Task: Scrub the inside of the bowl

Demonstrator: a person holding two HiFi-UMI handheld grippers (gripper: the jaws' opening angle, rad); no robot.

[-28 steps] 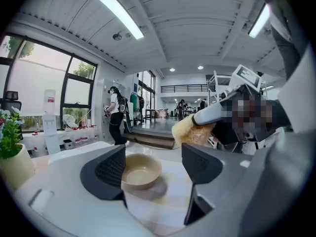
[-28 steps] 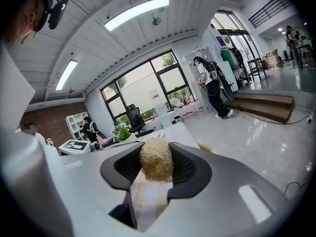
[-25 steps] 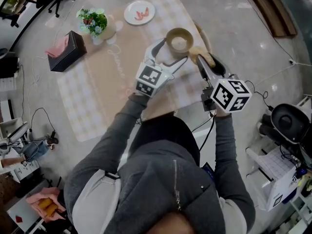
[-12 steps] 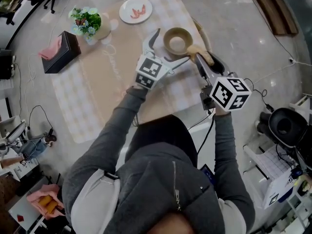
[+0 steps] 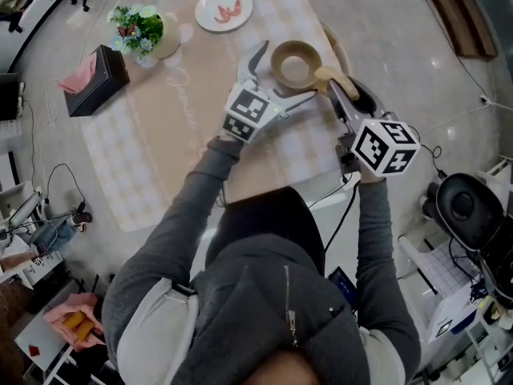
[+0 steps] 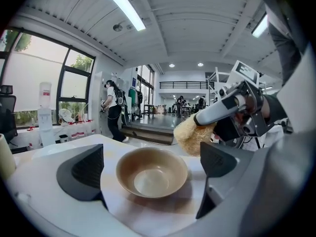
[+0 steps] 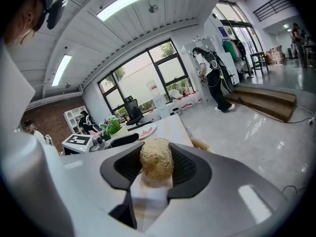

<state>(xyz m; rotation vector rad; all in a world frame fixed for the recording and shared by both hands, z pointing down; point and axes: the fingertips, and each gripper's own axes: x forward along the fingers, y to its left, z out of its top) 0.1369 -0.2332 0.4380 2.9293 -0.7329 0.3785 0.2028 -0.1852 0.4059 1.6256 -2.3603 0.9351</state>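
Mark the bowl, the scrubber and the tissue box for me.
bowl [image 6: 149, 177], left gripper view, inner bottom.
scrubber [image 7: 156, 161], right gripper view, middle of the wad.
tissue box [image 5: 102, 85], head view, dark body.

Plate [image 5: 224, 9], potted flowers [image 5: 136, 28], tissue box [image 5: 94, 79], checked cloth [image 5: 160, 143]

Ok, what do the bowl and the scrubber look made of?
The bowl looks like glazed ceramic or maybe plastic: smooth tan surface, soft sheen, paler base. The scrubber looks like natural plant fibre, loofah-like: pale straw, tangled coarse strands, matte.
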